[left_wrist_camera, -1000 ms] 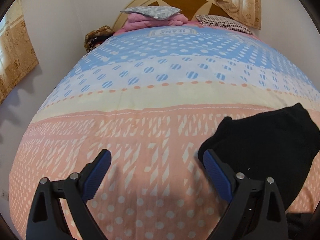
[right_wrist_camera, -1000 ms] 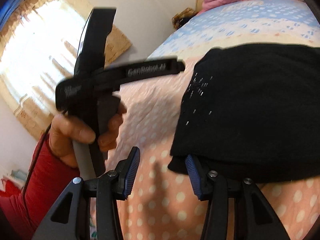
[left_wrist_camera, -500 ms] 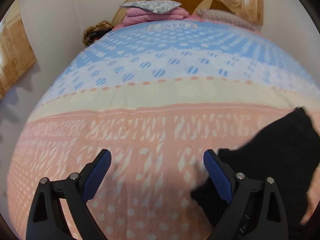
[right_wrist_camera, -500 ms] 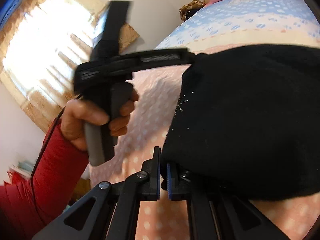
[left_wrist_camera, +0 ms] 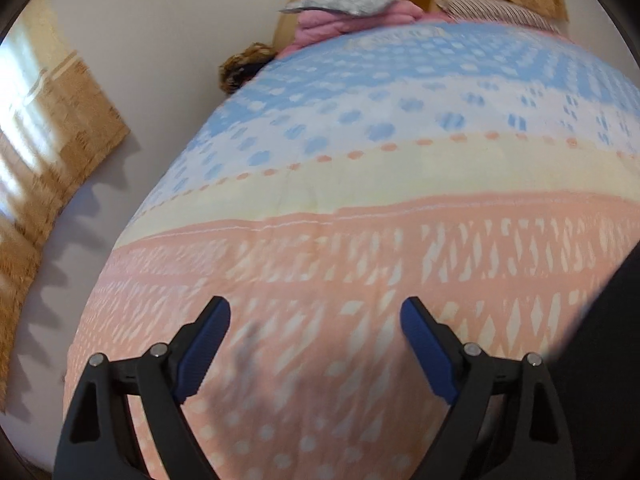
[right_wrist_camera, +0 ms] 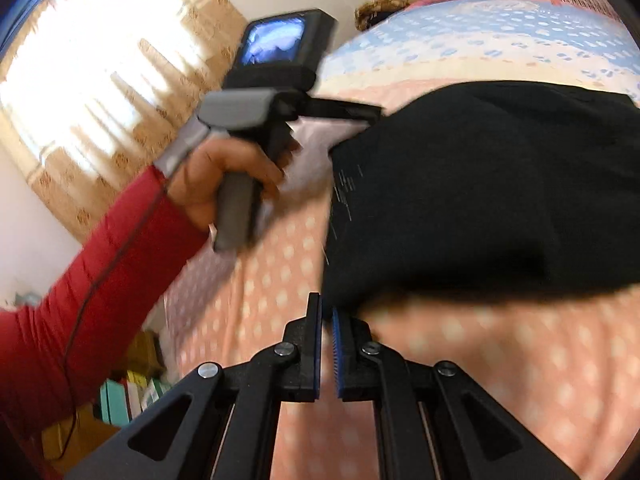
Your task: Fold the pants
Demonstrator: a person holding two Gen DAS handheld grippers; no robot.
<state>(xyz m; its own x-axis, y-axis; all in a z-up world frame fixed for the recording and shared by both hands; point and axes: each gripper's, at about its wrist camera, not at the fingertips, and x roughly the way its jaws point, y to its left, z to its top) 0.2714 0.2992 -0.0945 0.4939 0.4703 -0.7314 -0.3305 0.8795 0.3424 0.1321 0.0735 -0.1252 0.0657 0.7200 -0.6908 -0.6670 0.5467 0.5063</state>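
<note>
- The black pants [right_wrist_camera: 480, 184] lie folded on the bed [right_wrist_camera: 500, 360], filling the middle and right of the right wrist view.
- The right gripper [right_wrist_camera: 326, 344] sits at the bottom middle of that view. Its jaws are almost shut, with only a thin gap between the blue pads.
- The near left corner of the pants is right at the tips of these jaws. It is too blurry to tell if they pinch the cloth.
- The left gripper [left_wrist_camera: 316, 344] has its jaws wide open and holds nothing. Only the pink dotted bed cover [left_wrist_camera: 340, 260] shows between them.
- In the left wrist view the pants [left_wrist_camera: 612, 340] are a dark blur at the right edge, beside the right jaw.
- A hand [right_wrist_camera: 224, 188] in a red sleeve [right_wrist_camera: 80, 288] holds the left gripper at the left of the right wrist view.
</note>
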